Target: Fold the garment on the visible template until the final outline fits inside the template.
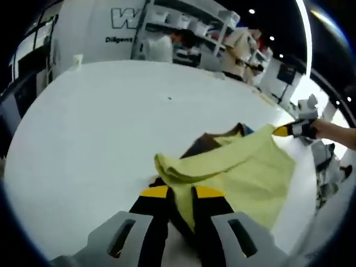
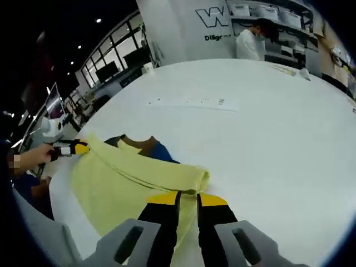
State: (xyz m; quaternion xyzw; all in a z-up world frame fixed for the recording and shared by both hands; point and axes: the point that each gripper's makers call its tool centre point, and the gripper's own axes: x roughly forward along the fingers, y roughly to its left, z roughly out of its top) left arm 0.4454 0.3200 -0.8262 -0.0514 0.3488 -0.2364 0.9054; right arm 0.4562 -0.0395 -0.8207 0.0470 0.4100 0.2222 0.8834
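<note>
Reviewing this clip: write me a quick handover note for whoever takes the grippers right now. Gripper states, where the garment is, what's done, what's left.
Left gripper: shut on the yellow garment, pinching a folded edge near its camera.
Right gripper: shut on the same garment at another edge; it also shows at the far corner in the left gripper view.
The garment is held stretched between the two grippers just over the white table. A brown and blue piece sits beneath it, partly covered.
Done: one fold is started, with a doubled edge visible.
Left: lay the fold down, finish folding, and check the outline. No template outline can be made out from here.
</note>
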